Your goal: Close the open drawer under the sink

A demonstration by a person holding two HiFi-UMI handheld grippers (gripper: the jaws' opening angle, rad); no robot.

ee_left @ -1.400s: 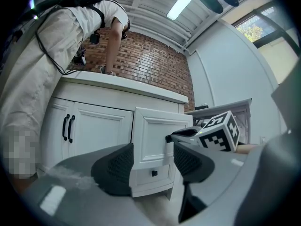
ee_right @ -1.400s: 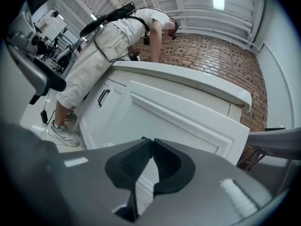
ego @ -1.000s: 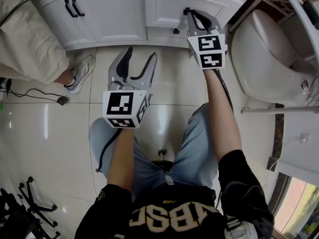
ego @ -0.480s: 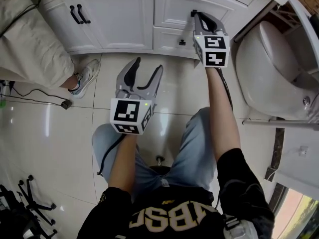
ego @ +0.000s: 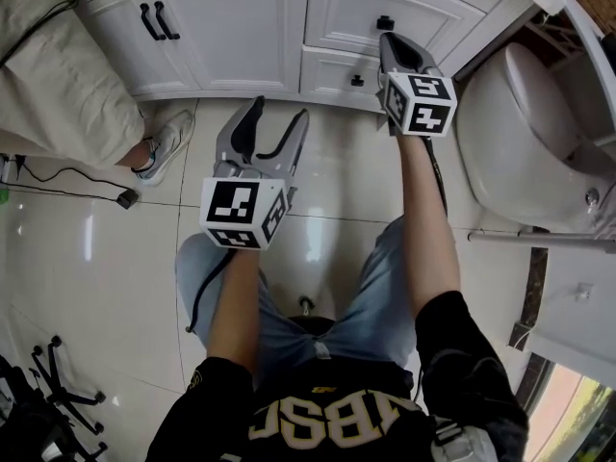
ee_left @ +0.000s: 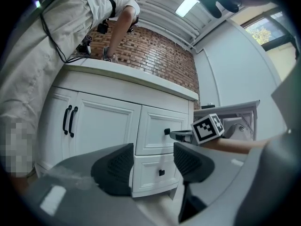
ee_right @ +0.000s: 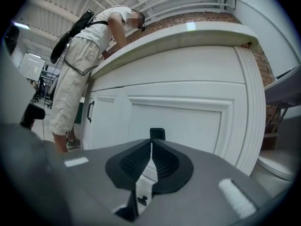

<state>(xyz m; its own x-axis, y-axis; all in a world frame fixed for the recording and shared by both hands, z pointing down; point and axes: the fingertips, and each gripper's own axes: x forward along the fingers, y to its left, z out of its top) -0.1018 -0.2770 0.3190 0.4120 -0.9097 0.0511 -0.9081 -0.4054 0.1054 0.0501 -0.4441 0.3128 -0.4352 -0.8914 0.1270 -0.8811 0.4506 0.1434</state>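
Note:
The white vanity's upper drawer (ego: pixel 375 12) (ee_left: pixel 162 128) (ee_right: pixel 178 121) has a black knob (ego: pixel 385 22) (ee_right: pixel 157 133), and its front looks about level with the cabinet face. My right gripper (ego: pixel 388 38) (ee_right: pixel 151 147) is shut on nothing. Its tips sit right at the knob; I cannot tell whether they touch it. The left gripper view shows that gripper (ee_left: pixel 181 135) level at the knob (ee_left: pixel 167 132). My left gripper (ego: pixel 277 112) (ee_left: pixel 151 166) stands open and empty over the floor, short of the lower drawer (ego: pixel 342 73) (ee_left: pixel 157 171).
A toilet (ego: pixel 520 123) stands close on the right of the vanity. A person in beige trousers (ego: pixel 58 75) stands at the left, one shoe (ego: pixel 159 138) beside a cable and plug (ego: pixel 120 196). Double doors with black handles (ego: pixel 154 19) are left of the drawers.
The upper drawer front has gone back toward the cabinet with my shut right gripper against its knob. The right gripper has rolled somewhat. My left gripper has shifted slightly and is still open.

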